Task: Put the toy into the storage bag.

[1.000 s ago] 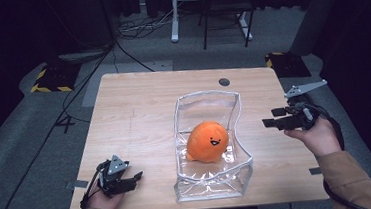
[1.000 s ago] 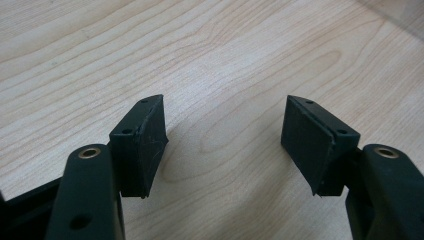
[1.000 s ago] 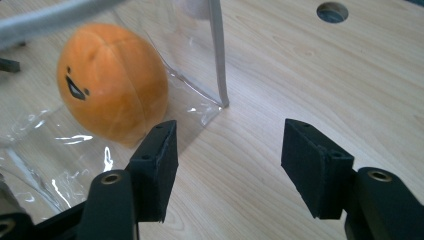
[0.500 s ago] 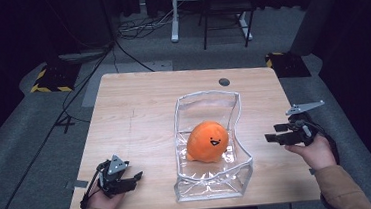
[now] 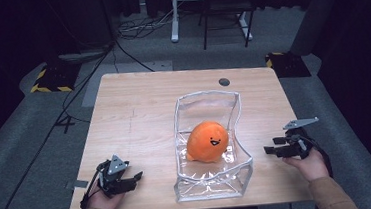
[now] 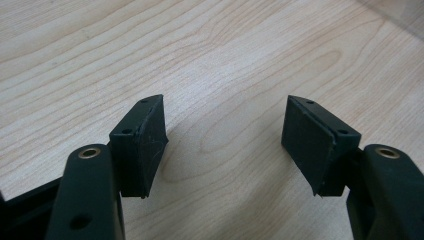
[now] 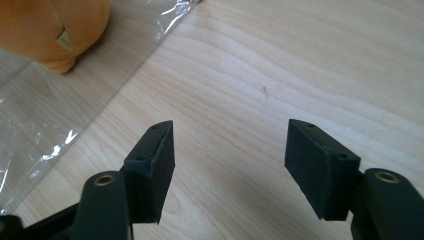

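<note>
An orange plush toy (image 5: 207,141) with a small smiling face lies inside a clear plastic bag (image 5: 213,182) that stands open on the wooden table (image 5: 143,108). My left gripper (image 5: 134,178) rests low at the table's front left corner, open, with bare wood between its pads (image 6: 145,145). My right gripper (image 5: 272,150) is at the front right, just right of the bag, open and holding nothing. In the right gripper view the plush toy (image 7: 50,30) and the bag's clear film (image 7: 45,135) lie to the upper left of the pads (image 7: 317,167).
A round cable hole (image 5: 224,82) sits near the table's far edge. Beyond the table are a chair (image 5: 224,11), cables on the floor (image 5: 132,28) and two yellow-black striped plates (image 5: 48,80). Bare wood spreads across the left half of the table.
My right gripper has come down and toward the front edge of the table, beside the bag. The left gripper has stayed where it was.
</note>
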